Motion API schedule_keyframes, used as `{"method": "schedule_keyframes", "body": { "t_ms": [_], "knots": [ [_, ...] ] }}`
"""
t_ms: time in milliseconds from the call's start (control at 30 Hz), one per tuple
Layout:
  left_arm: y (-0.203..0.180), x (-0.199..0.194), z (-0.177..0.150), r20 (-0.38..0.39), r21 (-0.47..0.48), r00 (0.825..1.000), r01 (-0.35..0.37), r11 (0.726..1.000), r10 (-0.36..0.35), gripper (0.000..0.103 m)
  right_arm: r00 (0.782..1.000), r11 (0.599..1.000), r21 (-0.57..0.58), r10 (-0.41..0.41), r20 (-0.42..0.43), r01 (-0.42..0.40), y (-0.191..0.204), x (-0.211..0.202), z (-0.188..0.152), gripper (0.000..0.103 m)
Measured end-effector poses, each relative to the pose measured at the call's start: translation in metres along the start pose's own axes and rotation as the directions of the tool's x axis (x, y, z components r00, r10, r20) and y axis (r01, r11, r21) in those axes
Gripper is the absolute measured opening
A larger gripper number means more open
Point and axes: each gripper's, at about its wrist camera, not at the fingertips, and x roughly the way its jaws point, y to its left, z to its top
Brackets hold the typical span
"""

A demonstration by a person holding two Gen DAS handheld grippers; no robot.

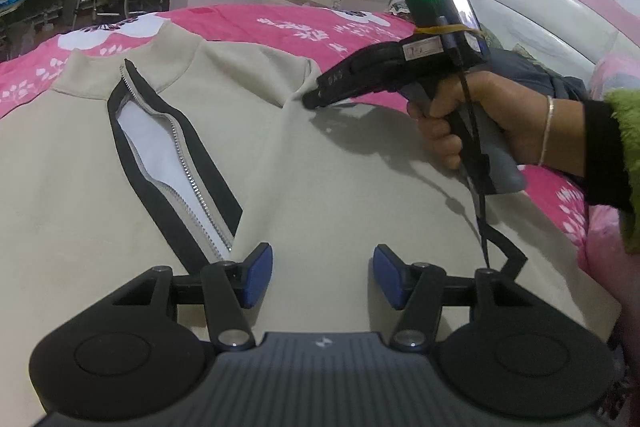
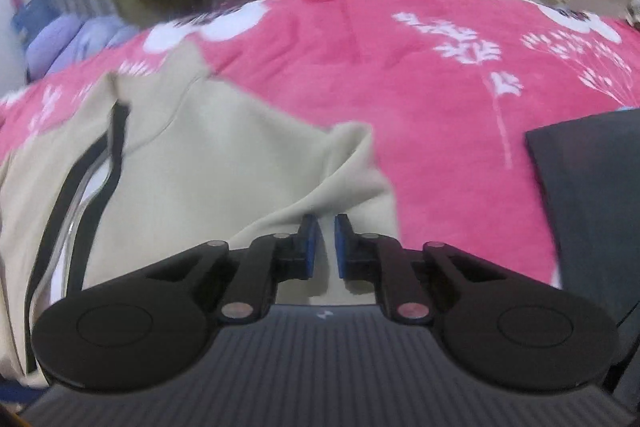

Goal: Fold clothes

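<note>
Blue-padded left claw sits closest to the lens, jaws spread wide with nothing between the pads, hovering low over the beige front panel of the sweatshirt. Sweatshirt lies front-up and mostly spread on the pink floral bed cover, collar toward the far side, the short black-trimmed zipper partly undone and showing white lining. Right claw, held in a hand wearing a bangle and a green fuzzy sleeve, has its jaws nearly together on a raised fold of beige fabric near the shoulder seam; right wrist view is motion-blurred, so the pinch looks firm but the exact bite is uncertain. A ridge of cloth runs from that pinch up to a peaked corner. Dark folded cloth lies to the right on the bed. Handling judgement: soft medium-weight knit, limp, will drape and drag across the plush cover rather than slide cleanly; not fragile. Best holds appear to be the shoulder seam and hem or side edge, where stitched layers give the pads something thicker; avoid the zipper teeth.
</note>
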Motion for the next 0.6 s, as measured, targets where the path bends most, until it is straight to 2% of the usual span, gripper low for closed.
{"method": "schedule_keyframes", "body": {
  "t_ms": [67, 133, 233, 267, 333, 467, 600],
  "knots": [
    [0.002, 0.001, 0.001, 0.002, -0.003, 1.0, 0.005, 1.0, -0.005, 0.058, 0.999, 0.996, 0.081, 0.042, 0.034, -0.044, -0.003, -0.02, 0.005, 0.009],
    [0.003, 0.003, 0.001, 0.003, -0.005, 1.0, 0.01, 1.0, -0.01, 0.058, 0.995, 0.995, 0.067, 0.076, 0.06, -0.08, 0.002, -0.027, 0.011, 0.009],
    [0.003, 0.004, 0.002, 0.004, -0.003, 1.0, 0.013, 1.0, -0.013, 0.06, 0.997, 0.997, -0.008, 0.072, 0.034, -0.072, 0.011, -0.005, 0.018, 0.009],
    [0.003, 0.005, 0.002, 0.004, -0.004, 1.0, 0.015, 1.0, -0.015, 0.061, 0.998, 0.998, 0.002, 0.069, 0.008, -0.069, 0.009, 0.007, 0.02, 0.007],
    [0.003, 0.006, 0.003, 0.005, -0.008, 1.0, 0.017, 1.0, -0.017, 0.061, 0.999, 0.999, 0.02, 0.032, 0.018, -0.033, 0.002, 0.027, 0.024, 0.007],
    [0.004, 0.009, 0.006, 0.005, -0.02, 1.0, 0.019, 1.0, -0.019, 0.062, 0.998, 0.988, 0.138, 0.062, 0.027, -0.066, -0.019, 0.041, 0.034, 0.006],
    [0.005, 0.013, 0.01, 0.005, -0.032, 1.0, 0.021, 0.999, -0.021, 0.062, 0.999, 0.993, 0.11, 0.026, 0.045, -0.031, -0.017, 0.038, 0.039, 0.006]
  ]
}}
